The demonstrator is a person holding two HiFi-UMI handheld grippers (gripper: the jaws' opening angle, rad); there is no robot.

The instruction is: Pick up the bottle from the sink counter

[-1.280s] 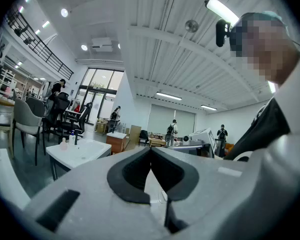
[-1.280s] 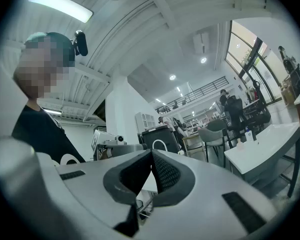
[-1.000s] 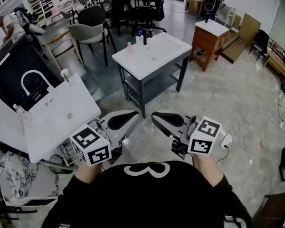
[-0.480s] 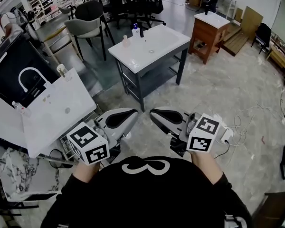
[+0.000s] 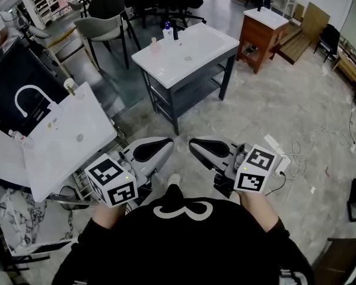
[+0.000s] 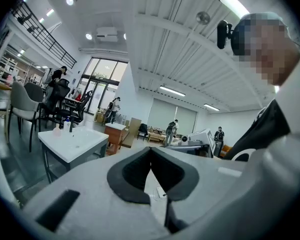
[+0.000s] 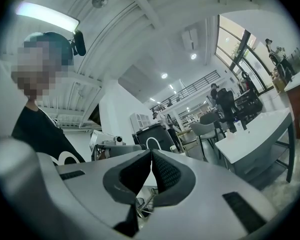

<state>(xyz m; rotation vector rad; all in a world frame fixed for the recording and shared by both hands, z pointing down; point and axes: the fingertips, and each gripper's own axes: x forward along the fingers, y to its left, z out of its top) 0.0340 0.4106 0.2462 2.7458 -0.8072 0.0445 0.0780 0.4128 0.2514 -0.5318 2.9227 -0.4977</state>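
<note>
Since a second ago your view has shifted. The sink counter sits higher and a little larger in the head view. A shoe now shows between the grippers, so you seem to be walking toward it.

The bottle, white with a blue cap, stands upright at the counter's far edge. It is just beside the black tap, with a small pink bottle near it on the other side. It is well apart from both grippers, so the step in hand is the approach.

Close the gap first. Pick one gripper and open it wide before you arrive. Come in level at the bottle's body from the open side, so you clear the tap and do not knock the pink bottle. Squeeze at mid-height, not at the cap.

Your left gripper has its jaws pressed fully together and holds nothing. Your right gripper is the same, pads meeting with nothing between them. Both are held low in front of you and touch nothing.
</note>
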